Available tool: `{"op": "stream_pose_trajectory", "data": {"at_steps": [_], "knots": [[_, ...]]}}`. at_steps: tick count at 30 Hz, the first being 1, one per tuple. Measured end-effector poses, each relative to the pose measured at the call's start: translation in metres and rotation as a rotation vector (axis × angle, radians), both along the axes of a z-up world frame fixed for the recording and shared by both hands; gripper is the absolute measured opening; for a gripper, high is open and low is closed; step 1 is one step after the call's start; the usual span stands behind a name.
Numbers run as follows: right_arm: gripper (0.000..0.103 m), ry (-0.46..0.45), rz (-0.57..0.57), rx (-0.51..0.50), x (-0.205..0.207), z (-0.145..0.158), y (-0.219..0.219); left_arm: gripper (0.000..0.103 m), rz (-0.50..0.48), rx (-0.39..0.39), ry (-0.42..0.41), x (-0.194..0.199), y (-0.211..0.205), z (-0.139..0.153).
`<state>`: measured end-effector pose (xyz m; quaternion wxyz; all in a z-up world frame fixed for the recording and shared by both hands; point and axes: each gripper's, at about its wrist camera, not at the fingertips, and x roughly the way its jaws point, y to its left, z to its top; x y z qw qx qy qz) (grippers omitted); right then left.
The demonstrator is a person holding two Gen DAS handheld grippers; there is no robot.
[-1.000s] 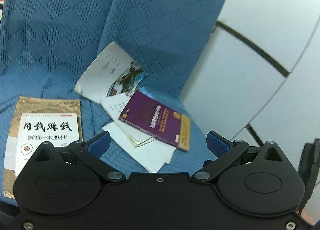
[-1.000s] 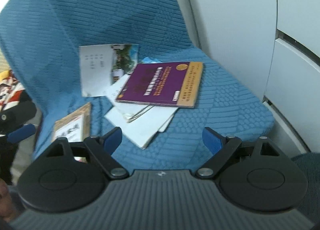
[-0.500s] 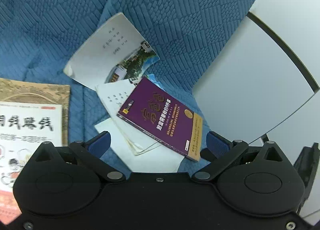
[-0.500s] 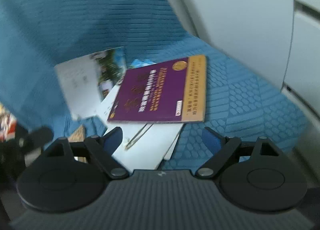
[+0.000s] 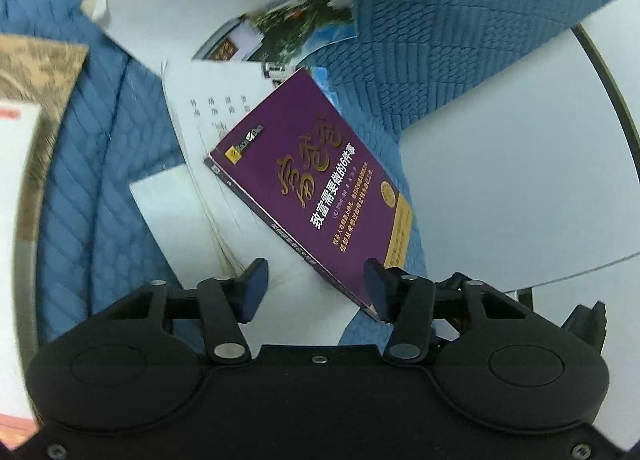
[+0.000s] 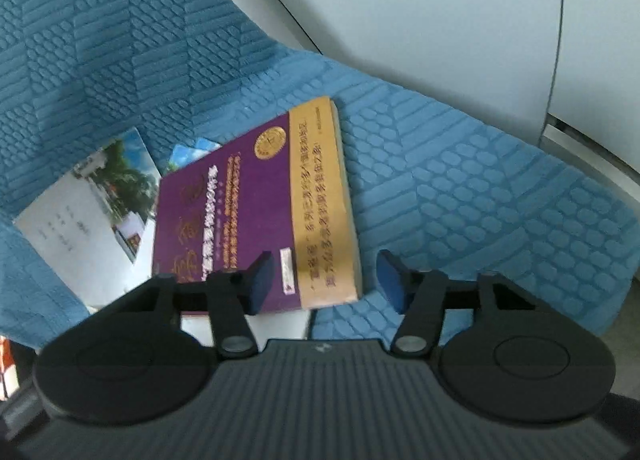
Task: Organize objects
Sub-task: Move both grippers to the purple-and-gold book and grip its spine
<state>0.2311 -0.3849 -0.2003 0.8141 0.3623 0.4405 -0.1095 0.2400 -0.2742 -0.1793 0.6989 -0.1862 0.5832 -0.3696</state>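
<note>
At the far left of the left wrist view, a tan book (image 5: pixel 28 108) with an ornate border is lying on the blue quilted cover (image 5: pixel 100 220) of a seat; its white panel is blurred and none of its lettering can be read. To its right, a white booklet (image 5: pixel 224 0) with a garden photo is leaning against the seat back, carrying faint handwriting-style characters too small to read. Below it, loose white sheets (image 5: pixel 192 196) are spreading out, one printed with a few small grey characters. On top of them the purple book (image 5: pixel 316 196) is lying at a slant, showing large gold calligraphy, a white title line reading 致富需要做的6件事, a small yellow logo at its upper corner and a yellow band along its far edge. To the right, white cabinet panels (image 5: pixel 520 180) are standing behind the seat.

The left claw (image 5: pixel 316 286) is sitting about half open, its jaws having just been closing; the near corner of the purple book is lying between the blue pads (image 5: pixel 254 288), without either pressing on it.

In the right wrist view, the purple book (image 6: pixel 240 220) is lying on the blue cover (image 6: pixel 480 200), its yellow band carrying blurred red text. The right claw (image 6: pixel 326 280) is also about half open, jaws having just been closing, with the book's near yellow corner between them, ungripped.
</note>
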Motion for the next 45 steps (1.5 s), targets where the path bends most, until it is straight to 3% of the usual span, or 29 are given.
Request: {"op": "stream_pose_trajectory", "data": {"at_steps": [3,6,14,22,30,36,40,42,45], "knots": [[0.043,-0.005,-0.002,-0.005,0.002,-0.002,-0.001,0.046,0.013,-0.028,0.068,0.006,0.001,-0.01],[0.042,-0.006,0.002,0.028,-0.001,-0.003,-0.004,0.046,0.035,-0.058,0.097,0.009,0.003,-0.015],[0.042,-0.069,0.036,0.363,-0.009,-0.021,-0.007,0.047,0.102,-0.094,0.151,0.014,0.008,-0.02],[0.043,-0.097,0.041,0.526,-0.01,-0.025,0.003,0.05,0.175,-0.143,0.245,0.014,0.016,-0.034],[0.043,-0.108,0.048,0.571,-0.007,-0.025,0.015,0.051,0.244,-0.194,0.308,0.013,0.028,-0.044],[0.043,-0.109,0.027,0.665,-0.007,-0.033,0.017,0.054,0.327,-0.267,0.469,0.013,0.04,-0.064],[0.043,-0.118,0.033,0.704,-0.006,-0.032,0.022,0.058,0.354,-0.288,0.529,0.01,0.043,-0.07],[0.043,-0.121,0.023,0.722,-0.008,-0.033,0.021,0.056,0.376,-0.324,0.56,0.011,0.044,-0.075],[0.043,-0.13,0.021,0.738,-0.009,-0.032,0.02,0.045,0.397,-0.352,0.592,0.012,0.046,-0.08]]}}
